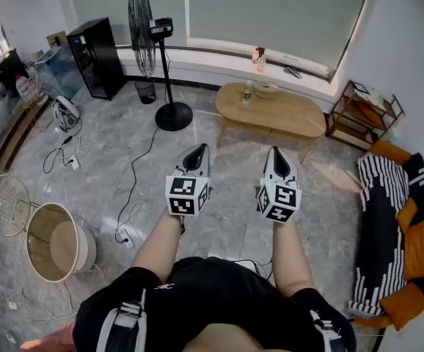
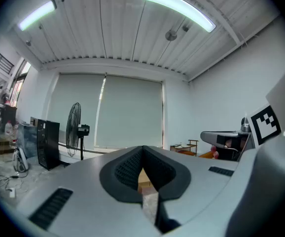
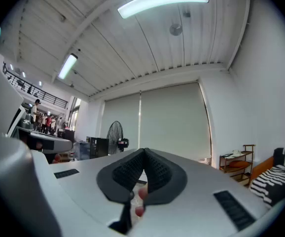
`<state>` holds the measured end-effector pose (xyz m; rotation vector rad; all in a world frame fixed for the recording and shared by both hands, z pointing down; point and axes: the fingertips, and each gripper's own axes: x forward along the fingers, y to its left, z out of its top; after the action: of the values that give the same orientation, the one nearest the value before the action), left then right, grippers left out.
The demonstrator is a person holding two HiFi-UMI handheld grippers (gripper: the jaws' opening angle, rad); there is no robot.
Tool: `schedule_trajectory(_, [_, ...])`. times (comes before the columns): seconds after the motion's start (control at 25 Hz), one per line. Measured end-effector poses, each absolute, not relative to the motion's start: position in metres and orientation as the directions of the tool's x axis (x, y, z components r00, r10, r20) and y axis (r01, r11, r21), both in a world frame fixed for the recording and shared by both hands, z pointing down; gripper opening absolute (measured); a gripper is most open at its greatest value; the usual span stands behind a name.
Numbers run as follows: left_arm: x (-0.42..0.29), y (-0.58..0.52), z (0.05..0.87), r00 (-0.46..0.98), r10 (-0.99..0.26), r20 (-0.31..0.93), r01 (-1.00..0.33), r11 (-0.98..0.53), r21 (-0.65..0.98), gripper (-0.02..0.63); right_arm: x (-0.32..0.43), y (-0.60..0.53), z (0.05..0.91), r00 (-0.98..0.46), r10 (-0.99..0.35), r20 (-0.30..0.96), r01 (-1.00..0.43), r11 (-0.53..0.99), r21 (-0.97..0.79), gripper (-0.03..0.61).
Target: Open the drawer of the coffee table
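The oval wooden coffee table [image 1: 285, 117] stands a few steps ahead by the window, with a bottle [image 1: 247, 92] and a bowl [image 1: 266, 89] on its far left end. I cannot make out its drawer from here. My left gripper [image 1: 197, 151] and right gripper [image 1: 279, 157] are held level side by side in front of me, well short of the table and pointing toward it. Both are shut with nothing between the pads. In the left gripper view the closed jaws [image 2: 143, 149] show a sliver of the wooden table [image 2: 144, 180] behind them. The right gripper view shows closed jaws [image 3: 144, 152] too.
A standing fan [image 1: 156, 57] and black cabinet [image 1: 98, 56] are at the left of the table, a small wooden shelf [image 1: 362, 113] at its right. A sofa with a striped throw [image 1: 389, 229] lines the right wall. Cables and a power strip [image 1: 128, 237] lie on the floor; a round basket [image 1: 55, 241] sits near left.
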<state>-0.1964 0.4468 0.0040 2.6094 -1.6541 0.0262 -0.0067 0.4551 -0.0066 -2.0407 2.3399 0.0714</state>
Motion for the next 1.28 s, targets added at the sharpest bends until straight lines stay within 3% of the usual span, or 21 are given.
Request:
schedule_trajectory(0.76, [-0.260,0.364,0.013,0.508,-0.861,0.031,-0.861,-0.507,0.029,0.015,-0.077,0.386,0.003,-0.082,-0.995,-0.063,-0.997,0.083,-0.011,0.017])
schedule_trajectory(1.28, [-0.265,0.307,0.031,0.503,-0.863,0.043,-0.864,-0.501,0.048,0.015,-0.069,0.326,0.017,-0.079,-0.994,-0.072,-0.997,0.079,0.000,0.015])
